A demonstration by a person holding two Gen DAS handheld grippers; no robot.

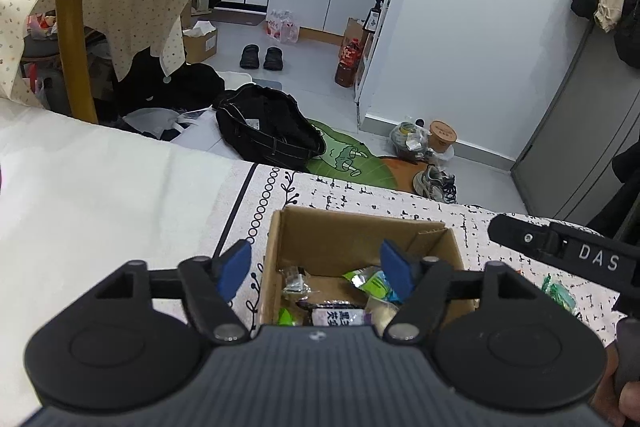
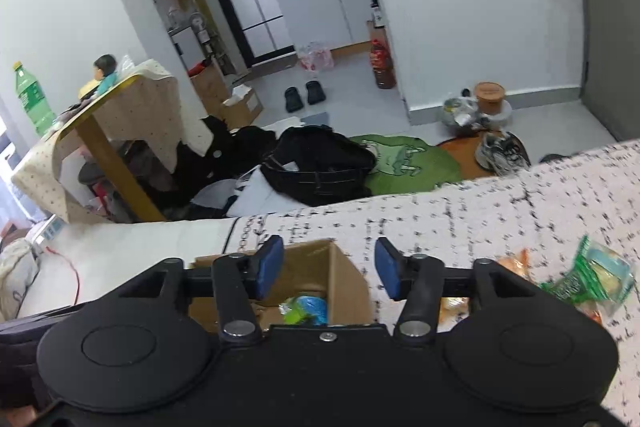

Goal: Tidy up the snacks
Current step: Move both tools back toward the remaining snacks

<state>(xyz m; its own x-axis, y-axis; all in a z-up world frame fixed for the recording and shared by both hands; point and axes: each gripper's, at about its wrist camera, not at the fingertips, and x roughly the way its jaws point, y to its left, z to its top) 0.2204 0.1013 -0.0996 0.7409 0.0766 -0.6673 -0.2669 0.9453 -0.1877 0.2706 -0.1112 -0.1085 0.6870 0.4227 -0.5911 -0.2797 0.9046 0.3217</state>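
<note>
Snacks sit in the cardboard box just below the left gripper, fingers apart, empty. Right gripper, also apart, hovers; loose green packet beside it risks being overlooked.

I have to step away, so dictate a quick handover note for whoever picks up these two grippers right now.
Left gripper: open, nothing between its fingers, poised over the cardboard box.
Right gripper: open, empty, at the box's right edge.
Box sits on the patterned cloth.
Done: several snack packets, including a green one, already lie in the box.
Left: a green packet and an orange one lie on the cloth to the right of the box; put them in.
</note>
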